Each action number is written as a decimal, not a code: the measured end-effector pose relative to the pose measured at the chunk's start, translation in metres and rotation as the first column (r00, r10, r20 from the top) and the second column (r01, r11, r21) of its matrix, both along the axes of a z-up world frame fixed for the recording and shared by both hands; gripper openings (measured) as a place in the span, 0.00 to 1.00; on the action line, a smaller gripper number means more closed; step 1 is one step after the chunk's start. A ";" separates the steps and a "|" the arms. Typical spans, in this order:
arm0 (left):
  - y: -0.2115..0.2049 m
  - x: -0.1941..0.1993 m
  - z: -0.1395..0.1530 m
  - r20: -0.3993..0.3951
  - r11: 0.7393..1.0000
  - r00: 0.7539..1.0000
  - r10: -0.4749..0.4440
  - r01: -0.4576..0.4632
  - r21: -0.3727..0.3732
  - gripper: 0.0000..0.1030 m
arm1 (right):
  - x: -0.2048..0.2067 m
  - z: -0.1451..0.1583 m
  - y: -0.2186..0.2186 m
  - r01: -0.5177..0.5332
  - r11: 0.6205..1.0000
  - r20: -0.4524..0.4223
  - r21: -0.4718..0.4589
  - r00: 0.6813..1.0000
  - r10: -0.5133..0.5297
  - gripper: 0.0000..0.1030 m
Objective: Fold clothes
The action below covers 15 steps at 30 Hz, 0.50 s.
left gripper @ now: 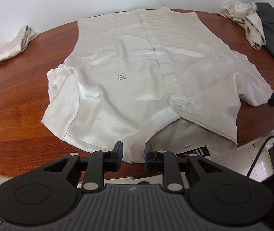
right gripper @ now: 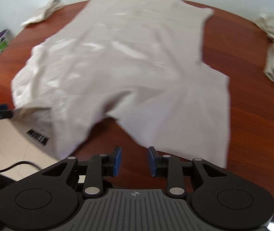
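Item: cream shirt, spread button-side up on the wooden table, collar nearest me; left gripper and right gripper stood parted, empty; I judged matching shoulder pinches best for an even fold.

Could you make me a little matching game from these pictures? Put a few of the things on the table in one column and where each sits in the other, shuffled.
Things:
1. cream short-sleeved button shirt
2. dark grey garment
3. black size label
4. round reddish-brown wooden table

Places or states:
A. inside the shirt's collar
B. spread flat, front up, mid-table
C. lies under everything
D. far right edge, left wrist view

Pairs: 1-B, 2-D, 3-A, 4-C
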<state>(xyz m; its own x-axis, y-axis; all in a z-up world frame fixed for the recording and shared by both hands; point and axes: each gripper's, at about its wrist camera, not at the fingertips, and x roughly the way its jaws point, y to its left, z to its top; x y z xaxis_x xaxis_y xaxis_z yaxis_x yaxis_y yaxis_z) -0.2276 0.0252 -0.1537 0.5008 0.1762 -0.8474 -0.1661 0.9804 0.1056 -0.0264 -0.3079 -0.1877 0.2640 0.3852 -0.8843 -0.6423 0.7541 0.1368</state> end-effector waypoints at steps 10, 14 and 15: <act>-0.003 0.002 0.001 0.023 1.000 1.000 -0.014 0.014 0.021 0.33 | 0.035 -0.023 -0.044 0.195 0.976 0.094 -0.100 0.978 -0.186 0.54; 0.000 0.003 0.003 0.041 1.000 0.999 -0.003 0.003 0.018 0.36 | 0.042 -0.031 -0.052 0.221 0.966 0.102 -0.131 0.973 -0.209 0.53; 0.000 0.004 0.003 0.038 1.000 0.999 -0.002 0.001 0.022 0.36 | 0.044 -0.033 -0.053 0.226 0.965 0.101 -0.133 0.972 -0.214 0.53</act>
<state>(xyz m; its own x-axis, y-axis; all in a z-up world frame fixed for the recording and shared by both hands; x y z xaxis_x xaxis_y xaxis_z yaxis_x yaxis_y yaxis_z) -0.2236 0.0250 -0.1506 0.5332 0.1938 -0.8235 -0.1694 0.9781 0.1206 0.0178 -0.3611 -0.2212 0.4042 0.1811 -0.8966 -0.4633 0.8857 -0.0300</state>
